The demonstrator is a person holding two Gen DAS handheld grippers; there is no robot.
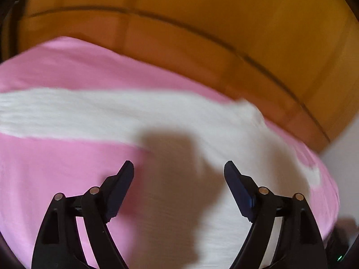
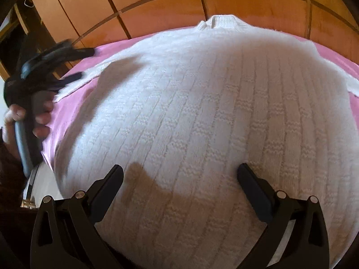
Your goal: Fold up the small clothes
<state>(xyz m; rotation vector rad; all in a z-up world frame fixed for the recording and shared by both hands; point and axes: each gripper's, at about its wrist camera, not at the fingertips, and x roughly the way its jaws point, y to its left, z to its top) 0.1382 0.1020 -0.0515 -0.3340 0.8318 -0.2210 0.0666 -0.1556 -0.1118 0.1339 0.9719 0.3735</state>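
With collar (image 2: 218,20) pointing away, sweater (image 2: 202,112) lies lengthwise.

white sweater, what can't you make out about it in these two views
- Sweater hem: right wrist view, cut off by the bottom edge and right gripper.
- Right sleeve: runs off the right edge.
- Left sleeve: left wrist view is motion-blurred, knit unreadable.
- Left gripper: blurred in the right wrist view.

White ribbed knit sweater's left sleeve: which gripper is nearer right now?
Left. The left gripper hovers open over the sweater's left sleeve on the pink sheet; the right gripper is open over the body's lower hem.
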